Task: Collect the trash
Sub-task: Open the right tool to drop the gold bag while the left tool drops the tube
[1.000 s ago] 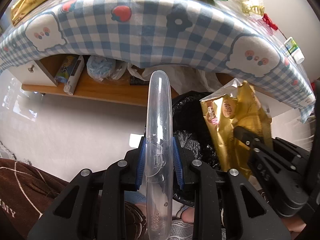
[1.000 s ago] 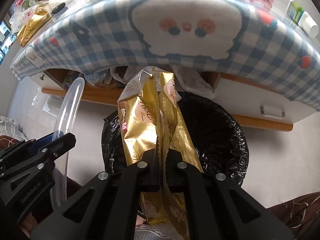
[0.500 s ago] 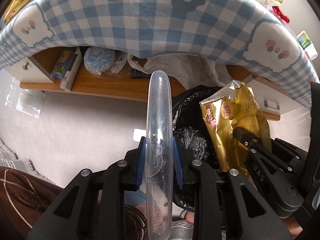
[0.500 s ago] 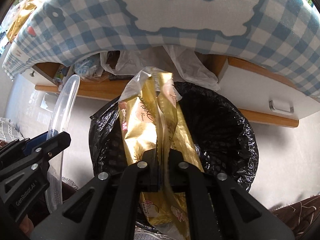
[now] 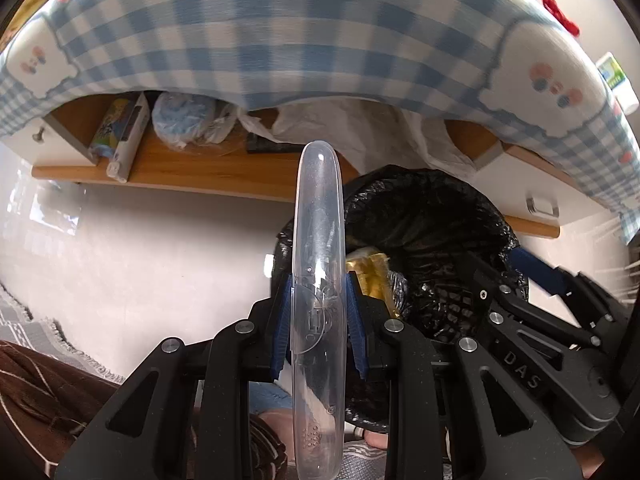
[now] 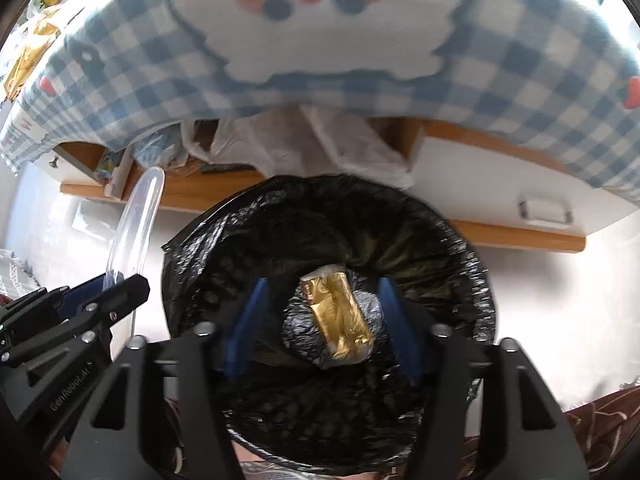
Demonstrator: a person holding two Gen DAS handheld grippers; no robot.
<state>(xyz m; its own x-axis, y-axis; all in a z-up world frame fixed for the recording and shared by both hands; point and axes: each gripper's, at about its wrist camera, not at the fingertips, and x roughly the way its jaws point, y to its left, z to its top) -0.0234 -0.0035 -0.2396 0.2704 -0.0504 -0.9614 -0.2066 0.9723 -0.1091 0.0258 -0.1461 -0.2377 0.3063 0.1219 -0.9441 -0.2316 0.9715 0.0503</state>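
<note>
— Two grippers: what does each hold?
— Left gripper (image 5: pixel 318 312) clamps a clear plastic case (image 5: pixel 318 248) at frame centre. Right gripper (image 6: pixel 322 320) gapes wide, holding nothing; the gold wrapper (image 6: pixel 340 312) lies inside the black bin bag (image 6: pixel 440 240), lower centre.

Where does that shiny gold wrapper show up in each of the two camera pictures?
Left wrist view: the gold wrapper peeks out just right of the clear plastic case, low in the black-lined bin.
Right wrist view: it lies centre frame at the bin's bottom, between the open jaws.
Shared landmark: the blue checked tablecloth above.
</note>
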